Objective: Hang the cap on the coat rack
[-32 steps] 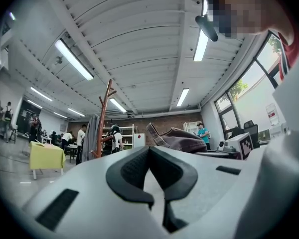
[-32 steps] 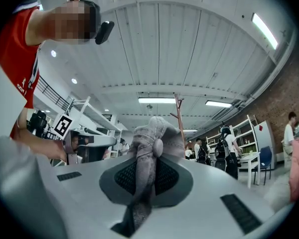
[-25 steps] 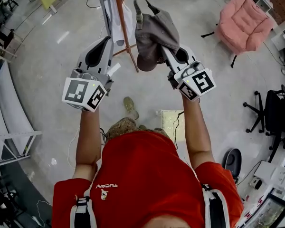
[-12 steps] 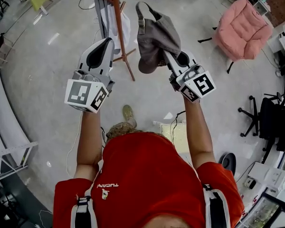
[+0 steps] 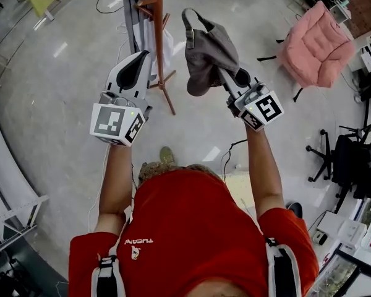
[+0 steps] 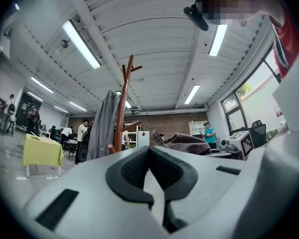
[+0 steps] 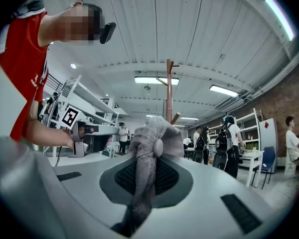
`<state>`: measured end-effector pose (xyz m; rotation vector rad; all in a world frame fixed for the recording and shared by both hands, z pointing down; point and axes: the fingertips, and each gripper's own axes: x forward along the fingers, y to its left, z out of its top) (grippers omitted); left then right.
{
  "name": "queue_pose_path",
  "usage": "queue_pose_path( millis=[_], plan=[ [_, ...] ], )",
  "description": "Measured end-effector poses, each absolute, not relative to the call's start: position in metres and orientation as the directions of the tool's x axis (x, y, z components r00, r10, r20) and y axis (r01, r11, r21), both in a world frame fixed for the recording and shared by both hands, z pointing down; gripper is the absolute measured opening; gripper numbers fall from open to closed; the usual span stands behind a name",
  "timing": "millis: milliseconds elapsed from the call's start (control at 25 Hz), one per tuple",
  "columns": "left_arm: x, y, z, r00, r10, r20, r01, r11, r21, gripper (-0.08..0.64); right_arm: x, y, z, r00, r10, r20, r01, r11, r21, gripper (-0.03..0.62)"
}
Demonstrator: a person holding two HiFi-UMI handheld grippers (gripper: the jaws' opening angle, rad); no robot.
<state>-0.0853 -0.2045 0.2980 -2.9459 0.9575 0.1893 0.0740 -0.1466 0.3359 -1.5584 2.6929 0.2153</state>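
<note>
A grey-brown cap (image 5: 207, 45) hangs from my right gripper (image 5: 227, 78), which is shut on a fold of its fabric. In the right gripper view the cloth (image 7: 150, 133) is pinched between the dark pads and rises in front of the wooden coat rack (image 7: 168, 91). The rack's pole (image 5: 159, 36) stands just beyond and between both grippers, with a grey garment (image 5: 131, 5) hanging on it. My left gripper (image 5: 143, 55) is shut with nothing in it, left of the cap. From the left gripper view (image 6: 149, 151), the rack (image 6: 122, 111) is ahead and the cap (image 6: 189, 143) to the right.
A pink armchair (image 5: 315, 36) sits at the far right and black office chairs (image 5: 352, 159) stand at the right edge. A yellow-green table (image 6: 40, 151) is off to the left. Cables lie on the grey floor. Several people stand in the background (image 7: 229, 138).
The person has stepped nearer to the rack; its pole now stands closer to the left gripper. Both grippers and the cap have drifted slightly right. The grip on the cap is unchanged.
</note>
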Motion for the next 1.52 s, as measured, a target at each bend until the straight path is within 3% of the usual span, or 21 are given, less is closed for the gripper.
queue_pose_path(
  millis=[200, 560, 1040, 1520],
  plan=[
    [-0.08, -0.236, 0.313, 0.783, -0.61, -0.121, -0.612, -0.791, 0.021, 0.008, 0.079, -0.182, 0.342, -0.524, -0.846, -0.097, -0.852, 0.518, 0.078, 0.037],
    [-0.065, -0.262, 0.326, 0.739, -0.666, -0.101, -0.665, -0.745, 0.049, 0.008, 0.109, -0.229, 0.376, -0.597, -0.802, 0.026, -0.797, 0.597, 0.09, 0.037],
    [-0.045, -0.308, 0.356, 0.578, -0.812, -0.085, -0.806, -0.584, 0.097, 0.008, 0.149, -0.32, 0.438, -0.762, -0.635, 0.128, -0.636, 0.771, 0.038, 0.037],
    [-0.029, -0.335, 0.368, 0.478, -0.878, -0.027, -0.876, -0.479, 0.058, 0.009, 0.166, -0.382, 0.504, -0.857, -0.461, 0.23, -0.484, 0.873, -0.056, 0.037]
  ],
)
